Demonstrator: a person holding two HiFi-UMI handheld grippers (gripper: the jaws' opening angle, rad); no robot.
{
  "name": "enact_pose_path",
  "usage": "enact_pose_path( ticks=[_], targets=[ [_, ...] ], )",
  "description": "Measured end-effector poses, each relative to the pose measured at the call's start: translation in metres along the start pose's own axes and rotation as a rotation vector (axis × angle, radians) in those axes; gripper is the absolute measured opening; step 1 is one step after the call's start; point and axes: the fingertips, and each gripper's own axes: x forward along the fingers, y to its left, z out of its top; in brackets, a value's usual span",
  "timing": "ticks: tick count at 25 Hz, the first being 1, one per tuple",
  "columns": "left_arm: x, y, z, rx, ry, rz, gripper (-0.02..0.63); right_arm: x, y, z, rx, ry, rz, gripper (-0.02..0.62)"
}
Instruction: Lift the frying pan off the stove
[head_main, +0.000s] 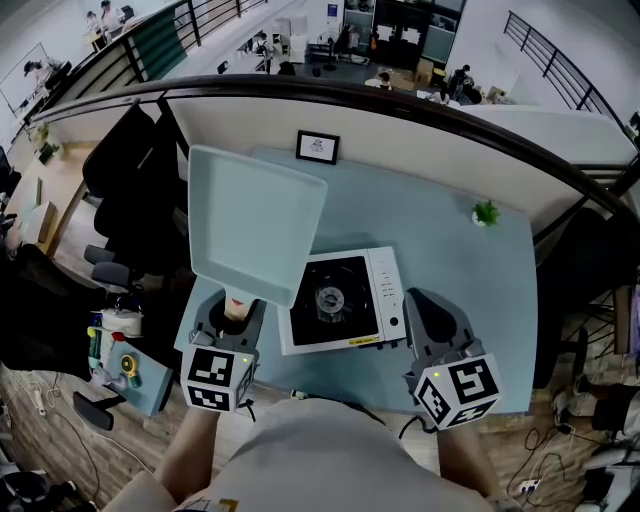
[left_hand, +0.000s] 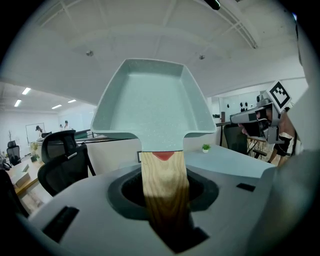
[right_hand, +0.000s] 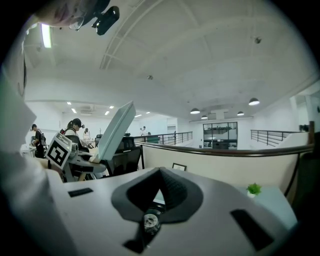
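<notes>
Gripping its wooden handle (left_hand: 163, 192), the left claw (head_main: 233, 312) held the pan (head_main: 255, 220), square, pale teal, speckled, lifted clear just left of the stove (head_main: 340, 302); the right claw (head_main: 430, 308) sat clenched, empty, right of it.

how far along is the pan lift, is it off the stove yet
Done: the frying pan is up in the air, tilted, and the stove stands bare. In hand: the left gripper is clamped on the pan's wooden handle; the right gripper is shut and empty. Left: nothing of the lift itself looks undone.
</notes>
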Motion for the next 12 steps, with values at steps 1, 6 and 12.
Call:
enact_pose_path(
  ticks=[1,6,12],
  targets=[
    [-0.0008,0.0000,-0.0002,-0.001,0.001,-0.001,0.144,-0.0006,0.0005,0.0001,-0.002,0.001,0.000,0.003],
    [-0.0027,-0.0009,0.0002,0.016,0.008,-0.004,0.144,-0.0025,0.0012,0.0013,-0.010,0.006,-0.004,0.003],
    [-0.0020,-0.0076,-0.0076,0.025,0.034,-0.024,0.144,-0.0062,0.0035,-0.0021,0.004,-0.004,-0.001,0.003]
  ],
)
